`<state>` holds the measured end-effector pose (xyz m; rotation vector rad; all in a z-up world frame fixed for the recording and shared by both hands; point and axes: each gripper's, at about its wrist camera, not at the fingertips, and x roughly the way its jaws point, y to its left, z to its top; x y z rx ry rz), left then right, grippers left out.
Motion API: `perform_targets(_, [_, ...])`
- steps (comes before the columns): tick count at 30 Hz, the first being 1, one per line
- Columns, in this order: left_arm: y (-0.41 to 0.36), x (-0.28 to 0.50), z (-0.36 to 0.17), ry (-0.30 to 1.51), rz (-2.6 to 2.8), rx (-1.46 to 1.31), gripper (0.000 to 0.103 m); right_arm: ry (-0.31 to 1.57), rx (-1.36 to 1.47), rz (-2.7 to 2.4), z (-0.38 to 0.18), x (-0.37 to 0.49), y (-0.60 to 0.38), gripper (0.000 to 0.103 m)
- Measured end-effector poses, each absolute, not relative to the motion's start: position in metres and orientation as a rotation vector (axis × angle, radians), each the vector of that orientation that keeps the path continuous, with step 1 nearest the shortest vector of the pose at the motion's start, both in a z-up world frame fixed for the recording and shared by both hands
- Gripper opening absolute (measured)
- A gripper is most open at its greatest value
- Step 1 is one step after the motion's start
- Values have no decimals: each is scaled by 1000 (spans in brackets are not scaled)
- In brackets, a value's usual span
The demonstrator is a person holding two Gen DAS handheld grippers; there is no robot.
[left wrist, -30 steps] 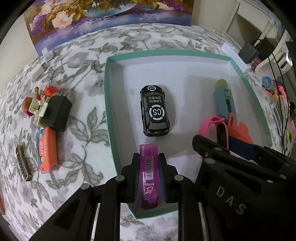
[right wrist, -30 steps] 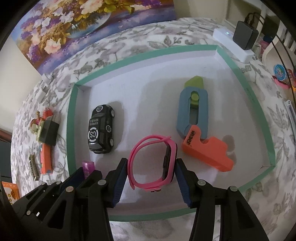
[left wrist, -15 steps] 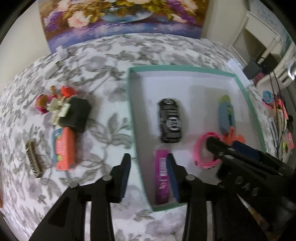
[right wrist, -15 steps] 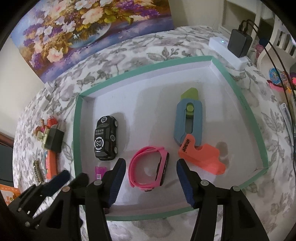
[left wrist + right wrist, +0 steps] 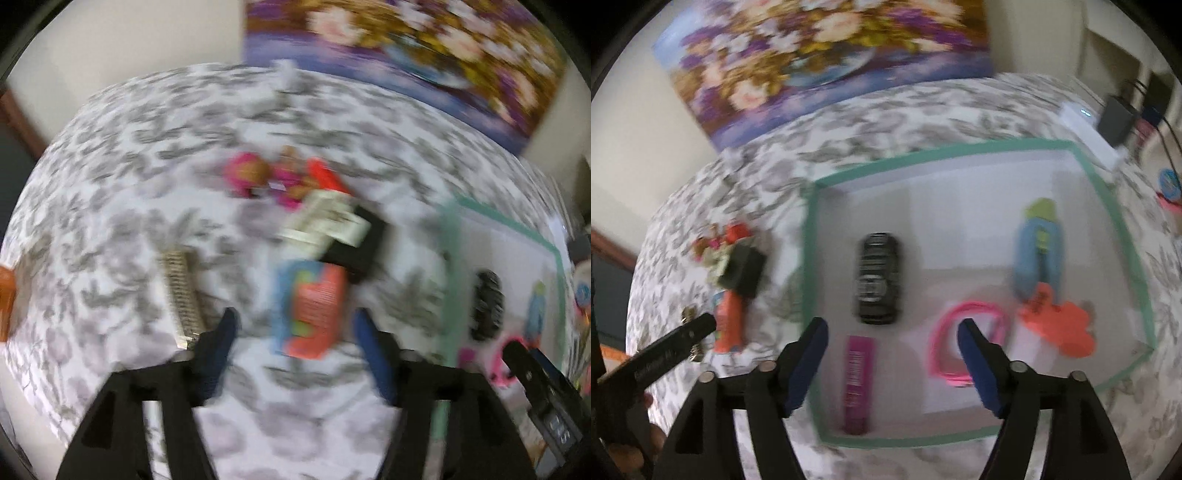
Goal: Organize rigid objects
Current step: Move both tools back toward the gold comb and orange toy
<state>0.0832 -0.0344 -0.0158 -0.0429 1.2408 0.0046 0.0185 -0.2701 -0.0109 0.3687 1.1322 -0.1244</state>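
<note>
The green-rimmed white tray holds a black toy car, a purple tube, a pink wristband, a blue-green toy and an orange piece. My right gripper is open and empty above the tray's near edge. My left gripper is open and empty, over the tablecloth left of the tray, in front of an orange-and-blue pack. Behind the pack lie a black block with a cream clip and a pink doll figure. Both views are blurred.
A metal harmonica-like bar lies left of the orange pack. A flower painting leans on the wall behind. A white power strip with a black adapter sits at the far right. An orange object shows at the left edge.
My left gripper let go of the purple tube in the tray, opened and swung left over the loose objects. My right gripper pulled back from the pink wristband and shifted left.
</note>
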Motion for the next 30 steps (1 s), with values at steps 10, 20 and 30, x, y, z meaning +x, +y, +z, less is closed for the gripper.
perform_targets(10, [47,99,-18,1185,165,-153,95,1117,250,29,-8,49,-182,89])
perform_targets(20, [73,112,-41,1250,189,-219,95,1180,177,97,-39,71,-122,91])
perform_targets(30, [69,118,-71,1333,171,-196,95,1210,118,89,-61,88,-94,91])
